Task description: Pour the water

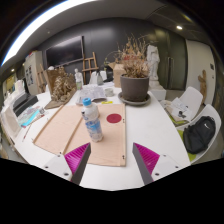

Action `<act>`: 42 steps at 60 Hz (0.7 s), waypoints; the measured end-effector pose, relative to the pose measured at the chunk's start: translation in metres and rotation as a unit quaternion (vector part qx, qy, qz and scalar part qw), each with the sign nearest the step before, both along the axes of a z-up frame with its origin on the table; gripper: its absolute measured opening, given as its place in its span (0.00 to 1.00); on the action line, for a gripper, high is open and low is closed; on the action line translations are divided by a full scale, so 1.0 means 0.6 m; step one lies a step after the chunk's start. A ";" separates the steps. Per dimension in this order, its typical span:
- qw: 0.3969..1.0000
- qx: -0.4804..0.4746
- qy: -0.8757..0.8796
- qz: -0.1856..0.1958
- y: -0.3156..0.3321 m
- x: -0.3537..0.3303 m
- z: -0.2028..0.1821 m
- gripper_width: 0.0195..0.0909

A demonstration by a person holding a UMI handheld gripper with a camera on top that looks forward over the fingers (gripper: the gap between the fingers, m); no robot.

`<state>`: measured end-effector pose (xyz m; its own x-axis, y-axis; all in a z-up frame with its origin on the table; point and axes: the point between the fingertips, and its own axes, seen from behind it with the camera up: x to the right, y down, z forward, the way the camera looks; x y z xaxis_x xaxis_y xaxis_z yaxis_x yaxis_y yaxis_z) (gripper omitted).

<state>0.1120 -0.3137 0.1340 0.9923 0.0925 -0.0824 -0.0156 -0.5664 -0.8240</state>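
A clear plastic water bottle (92, 120) with a blue cap stands upright on a light wooden board (88, 130) on the white table (150, 125). A small red disc (114, 118) lies on the board to the bottle's right. My gripper (112, 160) is open, its two fingers with magenta pads (77, 154) spread wide just short of the board. The bottle stands ahead of the fingers, nearer the left one, and nothing is between them.
A potted plant with dry stems (134, 84) stands beyond the board at the back. Several bottles and small items (88, 78) crowd the far left of the table. A black bag (199, 134) lies at the right edge, and chairs (186, 100) stand around.
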 end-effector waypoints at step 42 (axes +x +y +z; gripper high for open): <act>0.993 0.102 -0.028 -0.045 0.313 -0.169 -0.140 0.45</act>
